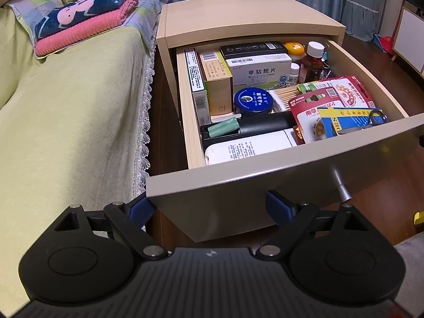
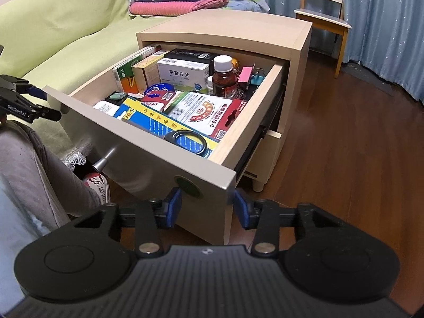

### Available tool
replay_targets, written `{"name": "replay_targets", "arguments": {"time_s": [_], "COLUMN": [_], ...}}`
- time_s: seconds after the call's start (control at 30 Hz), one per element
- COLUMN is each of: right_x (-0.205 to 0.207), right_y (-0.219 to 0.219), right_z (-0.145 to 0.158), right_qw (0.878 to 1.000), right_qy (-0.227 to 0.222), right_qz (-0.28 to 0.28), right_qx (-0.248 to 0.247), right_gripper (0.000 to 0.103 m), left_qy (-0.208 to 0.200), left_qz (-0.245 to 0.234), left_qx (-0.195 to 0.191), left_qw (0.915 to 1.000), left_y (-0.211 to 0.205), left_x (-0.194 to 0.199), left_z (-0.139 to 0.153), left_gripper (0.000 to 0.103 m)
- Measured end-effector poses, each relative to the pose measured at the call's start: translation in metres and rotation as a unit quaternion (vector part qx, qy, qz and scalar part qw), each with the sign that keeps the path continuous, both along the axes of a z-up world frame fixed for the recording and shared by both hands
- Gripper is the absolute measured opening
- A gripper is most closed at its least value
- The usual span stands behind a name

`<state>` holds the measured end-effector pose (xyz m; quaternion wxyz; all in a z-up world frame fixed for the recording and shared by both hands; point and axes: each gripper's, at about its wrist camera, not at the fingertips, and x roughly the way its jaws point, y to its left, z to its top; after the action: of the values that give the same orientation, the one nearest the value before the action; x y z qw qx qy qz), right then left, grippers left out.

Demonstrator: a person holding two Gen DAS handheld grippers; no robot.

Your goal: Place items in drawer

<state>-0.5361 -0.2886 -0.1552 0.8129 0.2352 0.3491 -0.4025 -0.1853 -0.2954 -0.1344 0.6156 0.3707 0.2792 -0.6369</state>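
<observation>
The top drawer [image 1: 238, 185] of a beige nightstand [image 1: 238, 16] is pulled far out and packed with things. Inside lie medicine boxes [image 1: 261, 71], a brown bottle [image 1: 314, 63], a blue tin [image 1: 253, 99], red card packs [image 1: 344, 95], a yellow-blue scissors pack [image 1: 344, 120] and a white slab [image 1: 249, 147]. My left gripper [image 1: 209, 208] is open and empty, low at the drawer front's left end. My right gripper [image 2: 208, 208] is open and empty too, its blue pads [image 2: 173, 206] either side of the drawer front's right corner [image 2: 228, 185]. The left gripper [image 2: 49, 103] also shows at the right wrist view's left edge.
A metal knob [image 1: 341, 188] sticks out of the drawer front. A green-covered bed [image 1: 66, 132] with folded blankets [image 1: 84, 21] stands left of the nightstand. A person's grey trouser leg [image 2: 34, 164] and shoe [image 2: 96, 182] are beside the drawer. A wooden chair [image 2: 323, 18] stands behind on the wood floor [image 2: 344, 145].
</observation>
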Motion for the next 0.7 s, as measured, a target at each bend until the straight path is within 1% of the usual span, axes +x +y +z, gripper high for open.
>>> {"name": "replay_targets", "arguments": {"time_s": [0.07, 0.7], "right_x": [0.0018, 0.0036], "right_y": [0.0012, 0.0007], "right_z": [0.0, -0.0036], "right_qw": [1.0, 1.0], "right_qy": [0.006, 0.004], "right_qz": [0.001, -0.012], "right_qx": [-0.005, -0.012], "right_gripper": [0.038, 0.039], "left_qy": [0.0, -0.002], "left_qz": [-0.001, 0.006], "left_qx": [0.0, -0.003], "left_qw": [1.0, 1.0], "left_y": [-0.0009, -0.0037], "left_x": [0.0001, -0.001], "left_z": [-0.0004, -0.004], "left_gripper": [0.089, 0.089]}}
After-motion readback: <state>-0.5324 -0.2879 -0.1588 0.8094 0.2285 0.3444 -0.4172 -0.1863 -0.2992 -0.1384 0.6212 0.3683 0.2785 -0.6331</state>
